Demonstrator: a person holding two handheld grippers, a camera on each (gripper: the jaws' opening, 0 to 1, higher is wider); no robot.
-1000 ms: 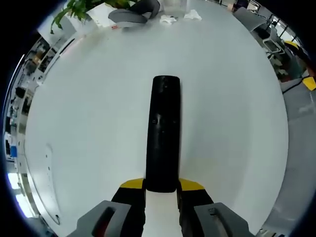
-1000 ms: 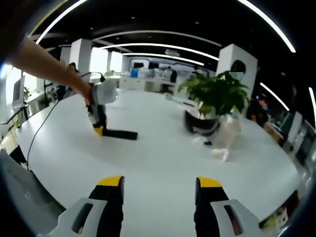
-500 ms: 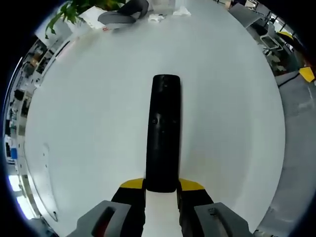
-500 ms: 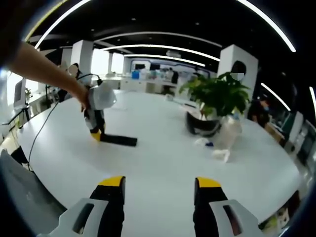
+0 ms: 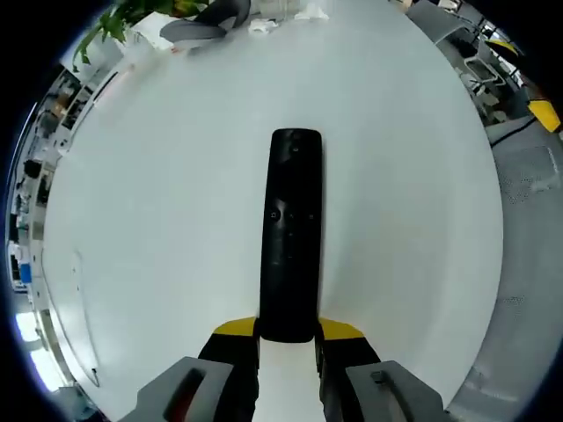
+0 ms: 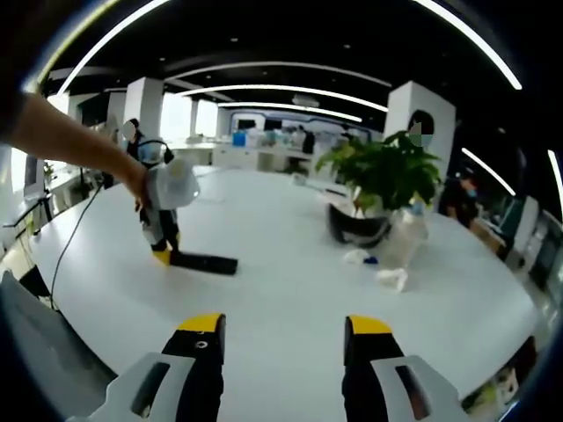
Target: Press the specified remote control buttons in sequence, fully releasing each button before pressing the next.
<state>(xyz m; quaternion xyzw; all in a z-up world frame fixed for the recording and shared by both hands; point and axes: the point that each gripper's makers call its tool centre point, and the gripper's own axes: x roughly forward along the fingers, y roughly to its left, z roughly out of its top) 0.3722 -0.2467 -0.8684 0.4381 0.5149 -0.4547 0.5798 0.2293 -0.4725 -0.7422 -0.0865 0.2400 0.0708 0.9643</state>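
In the left gripper view, a black remote control [image 5: 290, 233] is seen lying lengthwise on the white table [image 5: 158, 202], its near end clamped between the yellow-tipped jaws of the left gripper [image 5: 288, 331]. In the right gripper view, the same gripper [image 6: 163, 253] is seen at the left, held by a person's hand [image 6: 139, 180], with the remote [image 6: 204, 262] flat on the table beside it. The right gripper [image 6: 283, 323] is held with its jaws wide apart and nothing between them. A potted plant [image 6: 378, 180] is seen further right.
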